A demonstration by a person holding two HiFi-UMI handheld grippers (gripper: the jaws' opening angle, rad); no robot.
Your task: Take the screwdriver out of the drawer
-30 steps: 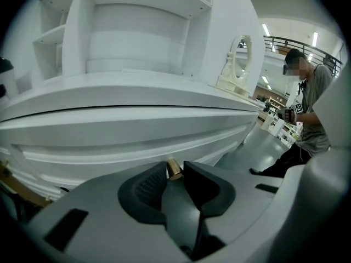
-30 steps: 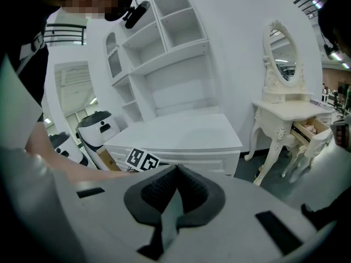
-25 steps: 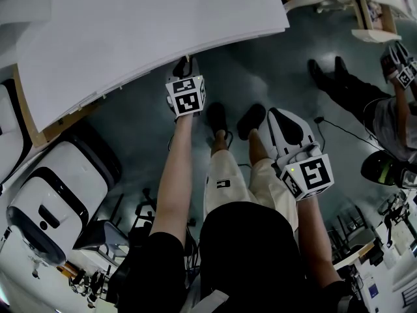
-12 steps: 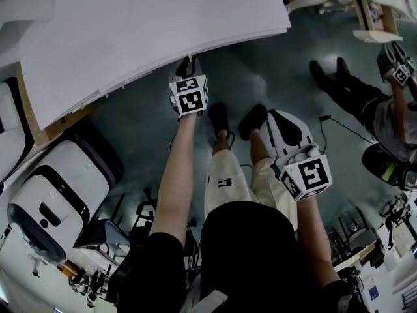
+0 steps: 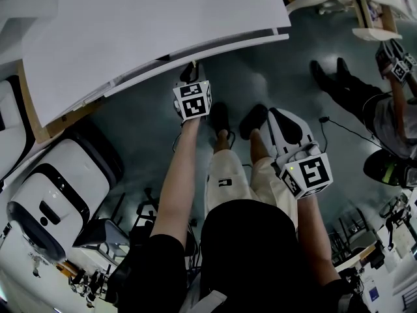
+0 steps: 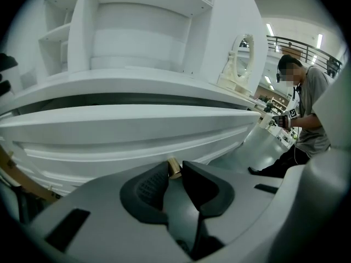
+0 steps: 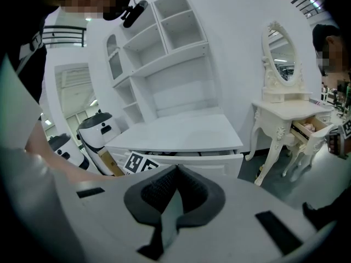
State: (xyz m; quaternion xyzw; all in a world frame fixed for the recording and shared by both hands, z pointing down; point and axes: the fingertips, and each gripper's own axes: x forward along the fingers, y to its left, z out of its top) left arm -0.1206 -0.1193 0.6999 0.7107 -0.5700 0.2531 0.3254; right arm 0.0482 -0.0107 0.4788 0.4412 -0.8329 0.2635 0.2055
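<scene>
Jaws of the left gripper, just closing, pinch the small brass knob of the white drawer, slightly open under the white worktop, its inside hidden; right gripper hangs empty, jaws together.

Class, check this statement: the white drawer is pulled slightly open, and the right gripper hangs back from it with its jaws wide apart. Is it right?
Not quite. The jaws of the right gripper are together with nothing between them, as the right gripper view shows. The rest holds: the white drawer is slightly open, and that gripper hangs back from it.
</scene>
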